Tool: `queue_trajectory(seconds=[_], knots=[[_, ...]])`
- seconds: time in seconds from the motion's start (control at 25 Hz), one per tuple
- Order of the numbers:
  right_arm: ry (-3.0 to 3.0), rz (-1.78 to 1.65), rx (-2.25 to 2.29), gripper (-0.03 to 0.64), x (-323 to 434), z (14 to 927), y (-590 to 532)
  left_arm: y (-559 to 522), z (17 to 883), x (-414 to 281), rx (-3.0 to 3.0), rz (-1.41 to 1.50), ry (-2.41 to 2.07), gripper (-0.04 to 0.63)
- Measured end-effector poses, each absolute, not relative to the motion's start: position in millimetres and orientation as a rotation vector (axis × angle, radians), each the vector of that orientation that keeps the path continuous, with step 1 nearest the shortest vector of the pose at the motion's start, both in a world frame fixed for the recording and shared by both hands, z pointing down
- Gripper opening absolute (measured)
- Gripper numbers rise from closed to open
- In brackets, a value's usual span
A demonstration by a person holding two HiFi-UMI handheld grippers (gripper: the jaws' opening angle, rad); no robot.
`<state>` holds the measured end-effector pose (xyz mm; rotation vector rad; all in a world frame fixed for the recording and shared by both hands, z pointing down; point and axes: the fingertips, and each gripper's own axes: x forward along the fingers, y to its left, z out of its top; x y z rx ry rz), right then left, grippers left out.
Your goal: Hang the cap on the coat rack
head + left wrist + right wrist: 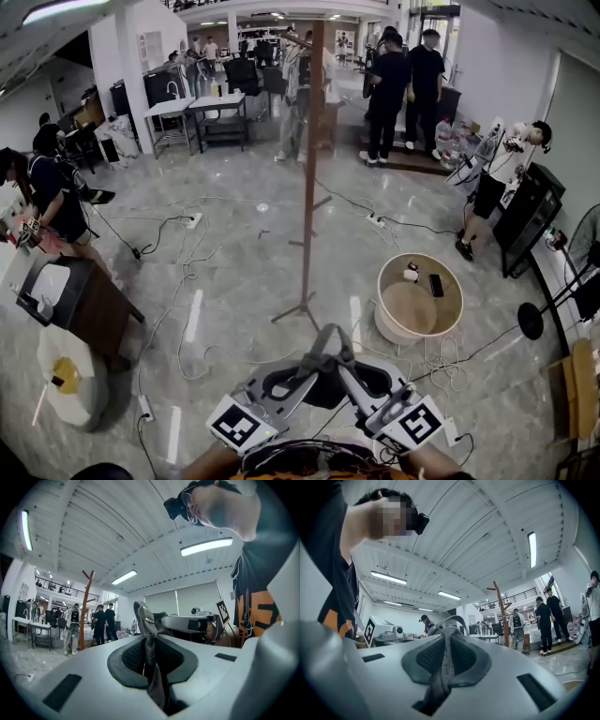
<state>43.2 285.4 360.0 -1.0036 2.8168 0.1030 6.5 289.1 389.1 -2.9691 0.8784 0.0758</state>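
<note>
Grey cap (326,386) fabric clamped in left tongs (151,660) and right tongs (444,663); wooden coat rack (309,169) ahead.

1. Cap (325,345): the strap is grey woven cloth, soft and matt.
2. Left gripper (149,641) and right gripper (446,648): pale plastic shells, smooth and matt; dark, finely textured lining round the jaws.
3. Rack (309,169): brown wood, smooth, with a dull sheen.
4. Floor (244,272): pale, marbled, polished; glossy, throwing back the ceiling lights.

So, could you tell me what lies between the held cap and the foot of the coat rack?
Only bare floor separates the cap from the coat rack, as the head view shows.
</note>
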Motion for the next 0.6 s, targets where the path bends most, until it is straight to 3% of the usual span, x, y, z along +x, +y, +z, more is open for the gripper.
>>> queue_trajectory(seconds=[0.6], knots=[[2.834,0.06,-0.904,0.041,84.9,365.0,243.8,254.4,392.0,48.5,-2.954,0.063,0.953,0.052]])
